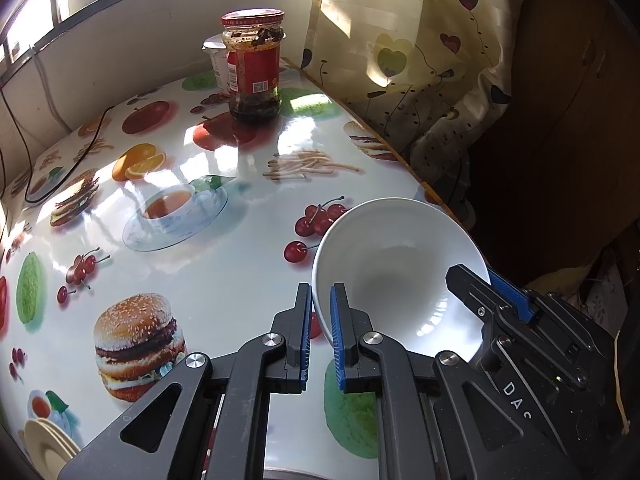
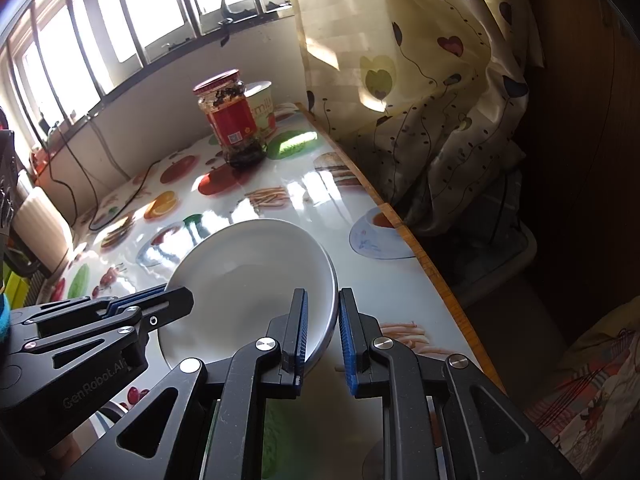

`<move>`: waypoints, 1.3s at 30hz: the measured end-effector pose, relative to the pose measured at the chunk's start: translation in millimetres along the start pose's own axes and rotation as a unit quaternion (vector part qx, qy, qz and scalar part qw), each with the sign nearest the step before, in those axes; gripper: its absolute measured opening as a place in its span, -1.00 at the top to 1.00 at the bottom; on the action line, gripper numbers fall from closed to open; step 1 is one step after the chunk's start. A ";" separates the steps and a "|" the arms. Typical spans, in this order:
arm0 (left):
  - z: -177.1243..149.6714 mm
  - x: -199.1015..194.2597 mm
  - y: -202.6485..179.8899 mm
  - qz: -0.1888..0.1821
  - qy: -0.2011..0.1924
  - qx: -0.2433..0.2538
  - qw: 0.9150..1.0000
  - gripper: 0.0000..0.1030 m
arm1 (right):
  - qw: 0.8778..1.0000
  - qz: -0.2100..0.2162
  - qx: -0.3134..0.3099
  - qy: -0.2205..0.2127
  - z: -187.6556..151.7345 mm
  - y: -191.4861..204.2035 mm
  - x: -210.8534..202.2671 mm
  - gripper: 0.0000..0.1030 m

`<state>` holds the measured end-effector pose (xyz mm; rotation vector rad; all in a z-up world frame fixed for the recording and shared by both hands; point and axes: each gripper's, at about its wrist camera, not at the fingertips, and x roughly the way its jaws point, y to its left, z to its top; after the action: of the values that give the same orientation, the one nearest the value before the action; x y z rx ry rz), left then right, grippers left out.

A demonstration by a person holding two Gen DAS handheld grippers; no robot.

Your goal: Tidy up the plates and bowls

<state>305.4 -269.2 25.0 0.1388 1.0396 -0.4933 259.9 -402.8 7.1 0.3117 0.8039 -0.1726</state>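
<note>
Careful: both your left gripper (image 1: pixel 321 312) and right gripper (image 2: pixel 323 320) pinch the white bowl's (image 1: pixel 394 276) rim at lower centre; uneven pulling could slip it.

The bowl (image 1: pixel 400 264) is plain white. The grippers are black with blue ribbed pads (image 1: pixel 335 336). The tablecloth (image 1: pixel 224 280) is white, printed with burgers, cherries, oranges, apples, fries and teacups. The jar (image 1: pixel 253 65) is given a red lid and red label over dark contents. The curtain (image 2: pixel 420 92) is cream, patterned with dark hearts on thin stems
</note>
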 end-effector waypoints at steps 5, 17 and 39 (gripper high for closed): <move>-1.0 0.0 2.1 -0.006 0.001 -0.008 1.000 0.82 | 1.000 -0.001 0.001 -0.003 0.2 -0.6 -2.0 0.71; -5.3 -13.9 1.0 -0.007 -0.012 -0.008 1.000 0.82 | 1.000 0.001 0.006 -0.011 -1.3 0.1 -10.9 0.75; -24.2 -70.9 6.6 -0.007 -0.059 -0.011 0.998 0.82 | 0.999 0.018 -0.002 -0.047 -8.8 21.1 -67.7 0.75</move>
<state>260.3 -232.1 72.4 0.0828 0.9297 -0.4964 213.4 -377.7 55.1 0.3125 0.7048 -0.1511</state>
